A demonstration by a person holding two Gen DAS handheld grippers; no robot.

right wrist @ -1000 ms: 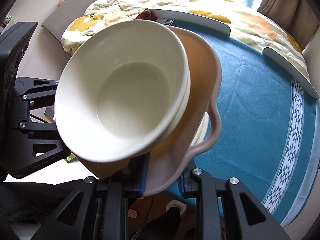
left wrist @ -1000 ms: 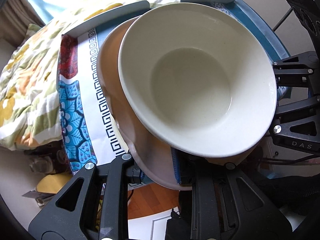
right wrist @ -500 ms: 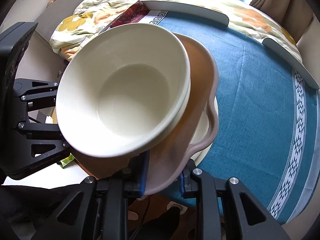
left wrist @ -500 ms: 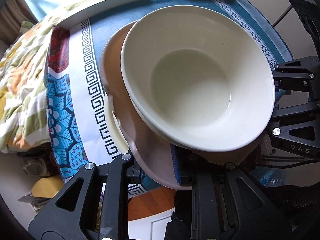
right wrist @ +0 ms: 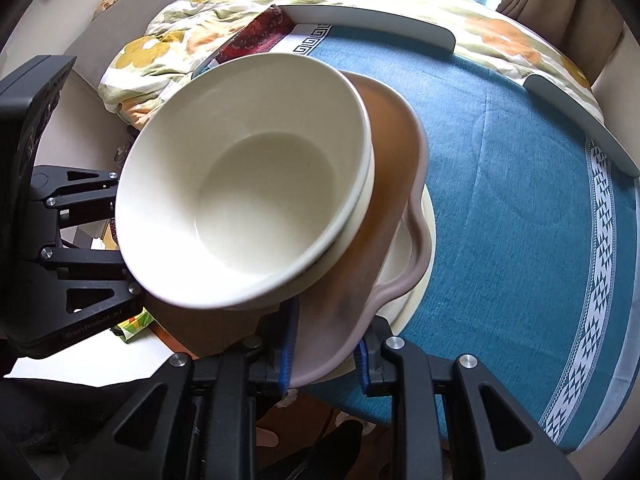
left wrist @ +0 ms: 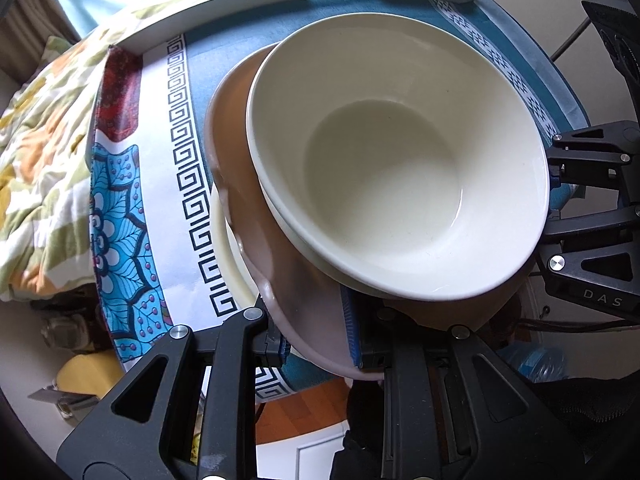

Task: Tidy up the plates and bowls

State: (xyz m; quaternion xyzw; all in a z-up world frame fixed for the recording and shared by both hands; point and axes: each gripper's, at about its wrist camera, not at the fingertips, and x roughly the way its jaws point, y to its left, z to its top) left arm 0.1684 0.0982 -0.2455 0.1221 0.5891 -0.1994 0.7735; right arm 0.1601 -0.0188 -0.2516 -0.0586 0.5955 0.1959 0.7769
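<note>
Left gripper (left wrist: 316, 344) and right gripper (right wrist: 324, 354) each clamp opposite rims of the brown plate (right wrist: 392, 184) — cream bowls (left wrist: 400, 160) stacked on it — above a cream plate (right wrist: 416, 280) on the blue tablecloth (right wrist: 520, 200).

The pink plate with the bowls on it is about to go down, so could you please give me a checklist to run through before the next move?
1. Left hand-held gripper shut on the pink plate: ok.
2. Right hand-held gripper shut on the opposite rim of the plate: ok.
3. Cream bowls nested on the plate: ok, two rims show, one inside the other.
4. Stack level: not ok, the bowls look tilted.
5. Cream plate lies under the pink plate on the blue tablecloth: ok.
6. Contact between the two plates: cannot tell.
</note>
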